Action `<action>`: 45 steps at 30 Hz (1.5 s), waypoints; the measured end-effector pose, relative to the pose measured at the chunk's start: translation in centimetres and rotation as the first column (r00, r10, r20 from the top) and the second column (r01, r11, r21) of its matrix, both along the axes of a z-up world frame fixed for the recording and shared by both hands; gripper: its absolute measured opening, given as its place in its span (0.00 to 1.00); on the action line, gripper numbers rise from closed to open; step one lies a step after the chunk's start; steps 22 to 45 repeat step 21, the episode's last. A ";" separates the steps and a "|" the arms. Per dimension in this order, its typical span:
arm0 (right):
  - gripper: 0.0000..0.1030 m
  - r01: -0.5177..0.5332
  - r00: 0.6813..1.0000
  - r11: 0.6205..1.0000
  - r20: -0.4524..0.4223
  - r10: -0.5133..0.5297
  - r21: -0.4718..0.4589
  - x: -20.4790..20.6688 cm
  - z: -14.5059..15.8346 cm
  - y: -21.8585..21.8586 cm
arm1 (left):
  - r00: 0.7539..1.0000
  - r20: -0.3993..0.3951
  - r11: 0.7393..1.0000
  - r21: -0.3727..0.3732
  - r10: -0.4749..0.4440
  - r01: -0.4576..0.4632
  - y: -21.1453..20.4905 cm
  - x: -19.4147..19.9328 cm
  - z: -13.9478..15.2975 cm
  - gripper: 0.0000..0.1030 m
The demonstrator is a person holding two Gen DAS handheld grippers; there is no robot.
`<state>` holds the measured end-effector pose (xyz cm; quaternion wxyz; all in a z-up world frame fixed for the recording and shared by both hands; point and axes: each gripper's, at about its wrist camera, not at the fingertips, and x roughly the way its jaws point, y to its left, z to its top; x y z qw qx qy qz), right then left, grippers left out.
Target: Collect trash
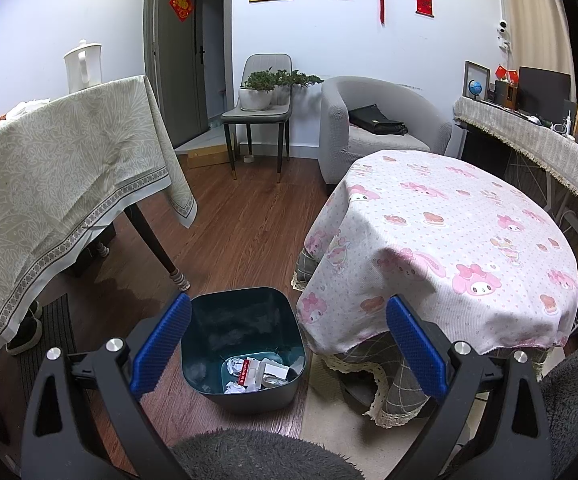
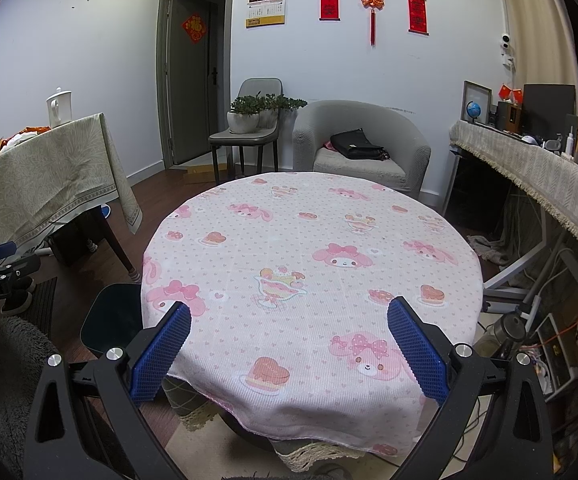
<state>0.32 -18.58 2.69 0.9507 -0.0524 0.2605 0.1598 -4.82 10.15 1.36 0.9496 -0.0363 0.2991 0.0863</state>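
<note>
The teal trash bin, with crumpled paper and wrappers at its bottom, sits low centre directly ahead of the left gripper, jaws apart and empty, while the right gripper, also spread empty, faces a bare pink-clothed table.

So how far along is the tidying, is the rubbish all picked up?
It looks nearly finished. Done: crumpled paper and a small carton already lie in the dark bin on the floor beside the round table, whose pink cloth shows no rubbish. In hand: nothing; the left tongs and the right tongs are both open and empty. Left: no loose rubbish shows in either view.
</note>
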 end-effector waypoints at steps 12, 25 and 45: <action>0.97 -0.001 1.000 1.000 0.000 0.001 -0.001 0.0 0.0 0.0 | 1.000 -0.001 1.000 0.000 0.001 -0.001 0.1 -0.1 -0.1 0.97; 0.97 -0.001 1.000 1.000 0.000 0.001 -0.003 0.0 0.0 -0.1 | 1.000 -0.014 1.000 -0.010 0.015 -0.015 0.7 0.0 -0.4 0.97; 0.97 -0.001 1.000 1.000 0.000 0.001 -0.003 0.0 0.0 -0.1 | 1.000 -0.014 1.000 -0.010 0.015 -0.015 0.7 0.0 -0.4 0.97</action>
